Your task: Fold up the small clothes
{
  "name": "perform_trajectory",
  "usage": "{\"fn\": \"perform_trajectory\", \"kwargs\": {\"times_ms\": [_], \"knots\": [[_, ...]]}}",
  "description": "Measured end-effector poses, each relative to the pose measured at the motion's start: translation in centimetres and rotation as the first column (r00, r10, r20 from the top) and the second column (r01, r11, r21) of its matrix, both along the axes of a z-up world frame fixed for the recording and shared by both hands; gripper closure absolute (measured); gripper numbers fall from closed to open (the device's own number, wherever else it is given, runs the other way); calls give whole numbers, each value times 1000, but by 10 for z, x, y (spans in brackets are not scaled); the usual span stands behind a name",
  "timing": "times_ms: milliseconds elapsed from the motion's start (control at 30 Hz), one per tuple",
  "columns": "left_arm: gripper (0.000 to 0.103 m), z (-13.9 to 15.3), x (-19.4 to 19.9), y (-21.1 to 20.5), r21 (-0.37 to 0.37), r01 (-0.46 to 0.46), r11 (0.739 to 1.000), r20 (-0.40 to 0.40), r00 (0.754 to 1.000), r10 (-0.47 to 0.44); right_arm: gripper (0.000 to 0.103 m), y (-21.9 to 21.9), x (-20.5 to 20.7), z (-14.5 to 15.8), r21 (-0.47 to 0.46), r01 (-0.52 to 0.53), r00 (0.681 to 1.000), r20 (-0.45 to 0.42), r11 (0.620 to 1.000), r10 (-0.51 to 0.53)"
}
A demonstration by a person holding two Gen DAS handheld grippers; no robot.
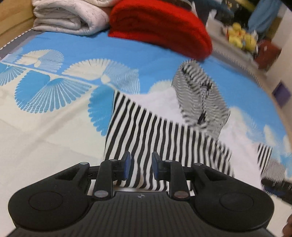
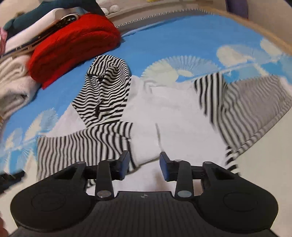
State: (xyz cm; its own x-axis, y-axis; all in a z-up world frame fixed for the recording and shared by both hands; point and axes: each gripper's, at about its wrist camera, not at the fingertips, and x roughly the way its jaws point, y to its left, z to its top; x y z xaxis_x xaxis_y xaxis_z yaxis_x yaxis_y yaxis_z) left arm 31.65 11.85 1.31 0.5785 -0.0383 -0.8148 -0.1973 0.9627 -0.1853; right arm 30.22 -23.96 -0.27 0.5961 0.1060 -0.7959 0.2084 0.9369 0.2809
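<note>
A blue bedsheet with white fan prints (image 1: 54,87) covered the bed, folded red (image 1: 160,31) and cream blankets (image 1: 69,18) at its far edge. The black-and-white striped hooded garment (image 2: 102,94) lay spread mid-bed: soft, light, floppy, probably best pinched at hems or sleeve edges. Left tongs (image 1: 140,167) and right tongs (image 2: 144,166) were released, hovering over the cloth.

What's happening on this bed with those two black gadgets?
A person is folding a small black-and-white striped garment laid out on a blue patterned bedspread, with a handheld gripper in each hand. The left gripper hovers over a striped sleeve and the right gripper over the white body; both have their jaws apart and hold nothing. Folded red and white clothes sit further back.
</note>
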Motion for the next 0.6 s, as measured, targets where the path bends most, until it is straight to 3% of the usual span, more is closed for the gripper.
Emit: {"fn": "perform_trajectory", "kwargs": {"times_ms": [167, 333, 533, 600], "knots": [[74, -12, 8, -15, 30, 28, 999, -28, 999, -27, 65, -5, 16, -27, 72, 35, 998, -55, 997, -31], [74, -24, 21, -30, 46, 74, 996, -52, 996, -72, 63, -16, 35, -67, 192, 172, 969, -211, 966, -131], [74, -35, 34, -30, 60, 79, 995, -80, 994, -74, 63, -24, 51, -89, 218, 250, 949, -249, 944, -194], [74, -40, 37, -29, 64, 76, 995, -94, 993, -70, 79, -23, 57, -90, 225, 246, 955, -224, 943, -196]]}}
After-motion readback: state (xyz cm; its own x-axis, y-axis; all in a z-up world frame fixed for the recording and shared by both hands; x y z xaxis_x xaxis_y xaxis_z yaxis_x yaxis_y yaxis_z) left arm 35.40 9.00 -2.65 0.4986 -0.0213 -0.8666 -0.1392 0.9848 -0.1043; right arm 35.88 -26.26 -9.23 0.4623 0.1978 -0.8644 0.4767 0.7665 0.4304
